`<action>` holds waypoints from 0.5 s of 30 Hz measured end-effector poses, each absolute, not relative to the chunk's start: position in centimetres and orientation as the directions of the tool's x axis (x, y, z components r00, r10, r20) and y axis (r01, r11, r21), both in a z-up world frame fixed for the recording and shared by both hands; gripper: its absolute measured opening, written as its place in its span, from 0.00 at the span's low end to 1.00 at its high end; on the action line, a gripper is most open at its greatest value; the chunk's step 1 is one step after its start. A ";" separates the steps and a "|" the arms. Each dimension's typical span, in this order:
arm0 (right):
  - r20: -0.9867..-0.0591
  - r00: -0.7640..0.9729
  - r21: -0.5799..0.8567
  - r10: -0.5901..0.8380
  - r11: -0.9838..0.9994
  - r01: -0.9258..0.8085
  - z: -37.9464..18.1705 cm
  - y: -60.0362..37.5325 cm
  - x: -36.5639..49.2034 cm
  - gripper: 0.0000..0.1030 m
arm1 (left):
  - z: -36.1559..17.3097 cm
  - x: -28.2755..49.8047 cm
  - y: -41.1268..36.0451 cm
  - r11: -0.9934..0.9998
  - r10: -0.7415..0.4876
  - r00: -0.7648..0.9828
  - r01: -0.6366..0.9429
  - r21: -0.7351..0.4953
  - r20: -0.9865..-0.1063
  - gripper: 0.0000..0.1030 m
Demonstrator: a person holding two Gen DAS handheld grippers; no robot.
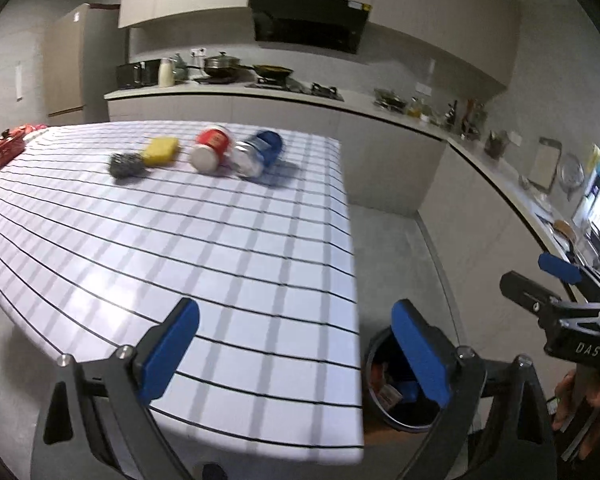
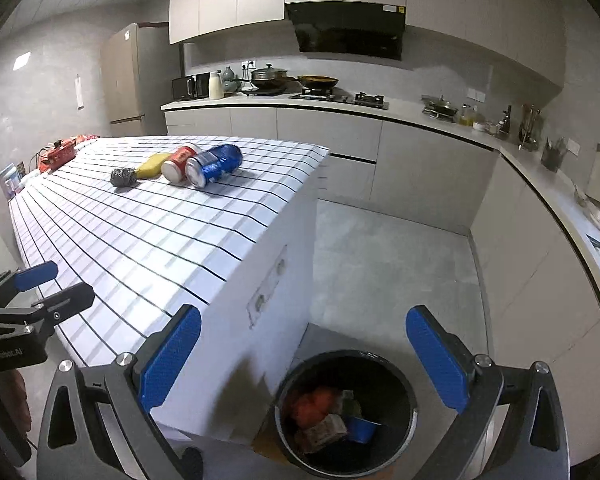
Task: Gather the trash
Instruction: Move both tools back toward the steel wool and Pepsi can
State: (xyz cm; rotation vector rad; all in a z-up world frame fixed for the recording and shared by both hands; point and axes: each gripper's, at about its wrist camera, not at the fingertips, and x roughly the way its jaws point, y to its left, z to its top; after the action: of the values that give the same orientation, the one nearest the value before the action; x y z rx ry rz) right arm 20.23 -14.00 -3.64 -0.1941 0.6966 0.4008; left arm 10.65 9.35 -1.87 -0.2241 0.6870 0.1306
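On the far part of the checked table (image 1: 204, 248) lie a blue can (image 1: 260, 153), a red can (image 1: 213, 149), a yellow sponge (image 1: 162, 151) and a grey steel scourer (image 1: 126, 165), side by side. The same row shows in the right wrist view: blue can (image 2: 215, 165), red can (image 2: 180, 162), sponge (image 2: 153, 165), scourer (image 2: 123, 177). A black bin (image 2: 346, 412) with trash inside stands on the floor by the table's near corner, also bin (image 1: 400, 388). My left gripper (image 1: 300, 356) is open over the table's near edge. My right gripper (image 2: 304, 364) is open above the bin, holding nothing.
Red packets (image 1: 6, 148) lie at the table's far left edge. A kitchen counter (image 2: 420, 118) with hob, pots and bottles runs along the back and right walls. A fridge (image 2: 130, 80) stands at the back left. Grey floor (image 2: 380, 248) lies between table and counter.
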 end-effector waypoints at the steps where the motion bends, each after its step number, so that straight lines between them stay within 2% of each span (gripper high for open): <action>1: -0.661 0.692 -0.041 0.290 0.907 -0.419 -3.6 -13.3 20.4 1.00 | -1.8 10.7 10.5 0.964 0.061 0.767 -0.211 -0.161 -0.639 0.95; 15: -0.651 0.685 -0.021 0.326 0.895 -0.446 -2.5 0.5 24.6 1.00 | -1.6 12.8 25.6 0.929 0.177 0.757 -0.339 -0.147 -0.629 0.98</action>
State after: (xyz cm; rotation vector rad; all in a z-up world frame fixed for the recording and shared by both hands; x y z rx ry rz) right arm 24.61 0.51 -2.53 -0.1843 0.6916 0.4356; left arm 12.80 25.62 -1.58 -0.2602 0.6548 0.2843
